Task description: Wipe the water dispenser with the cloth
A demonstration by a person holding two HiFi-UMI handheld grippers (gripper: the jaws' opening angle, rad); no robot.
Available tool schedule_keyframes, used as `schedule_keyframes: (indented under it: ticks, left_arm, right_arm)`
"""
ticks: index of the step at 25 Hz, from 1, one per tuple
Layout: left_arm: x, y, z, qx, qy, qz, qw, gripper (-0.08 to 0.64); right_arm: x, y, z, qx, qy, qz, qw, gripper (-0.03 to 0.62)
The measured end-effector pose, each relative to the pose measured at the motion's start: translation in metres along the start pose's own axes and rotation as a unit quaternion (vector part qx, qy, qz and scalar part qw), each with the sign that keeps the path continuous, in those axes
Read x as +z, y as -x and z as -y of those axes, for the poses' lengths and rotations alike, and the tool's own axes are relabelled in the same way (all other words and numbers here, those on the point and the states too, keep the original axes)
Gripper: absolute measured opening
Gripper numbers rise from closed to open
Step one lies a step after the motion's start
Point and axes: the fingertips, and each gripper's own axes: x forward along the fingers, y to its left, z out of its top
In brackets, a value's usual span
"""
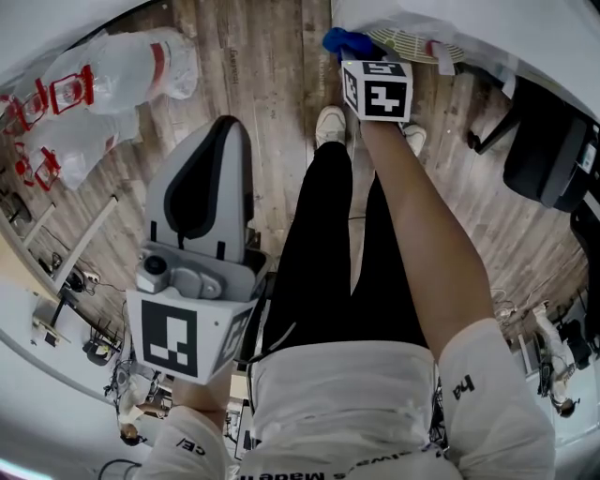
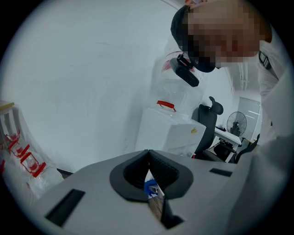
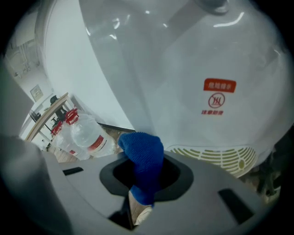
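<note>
The white water dispenser stands at the top right of the head view, with a cream vent grille low on it. Its wall fills the right gripper view, with a red label and the grille. My right gripper is shut on the blue cloth, whose bunched end sits just short of the wall beside the grille. The left gripper hangs low at my left side, shut and holding nothing, away from the dispenser.
Large plastic water bottles with red labels lie on the wooden floor at the left. A black office chair stands to the right. My legs and white shoes are between the grippers. A fan stands far off.
</note>
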Motion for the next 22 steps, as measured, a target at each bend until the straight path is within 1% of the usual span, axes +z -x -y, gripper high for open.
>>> schedule_keyframes:
  ticks: [4,8,13,16,22]
  left_arm:
    - [-0.002,-0.003,-0.002,0.002,0.003,-0.002,1.0000,0.020]
    - [-0.004,-0.005,-0.003,0.004,0.003,-0.003,1.0000,0.020]
    - [-0.007,-0.003,-0.003,0.007,0.006,-0.004,1.0000,0.020]
    - [-0.011,-0.001,-0.003,0.007,0.007,-0.008,0.9999,0.020]
    - [-0.016,0.000,-0.008,0.011,0.006,-0.010,0.9999,0.020]
  right_arm:
    - [-0.014,-0.019,0.002,0.015,-0.042,-0.011,0.999,0.083]
    - [-0.017,-0.028,0.003,0.025,-0.089,-0.020,0.996,0.083]
    - [-0.026,-0.037,0.012,0.014,-0.132,-0.036,0.991,0.081]
    - [-0.030,-0.043,0.013,0.009,-0.157,-0.031,0.987,0.081]
    - [-0.038,-0.048,0.021,0.008,-0.219,-0.015,0.976,0.081]
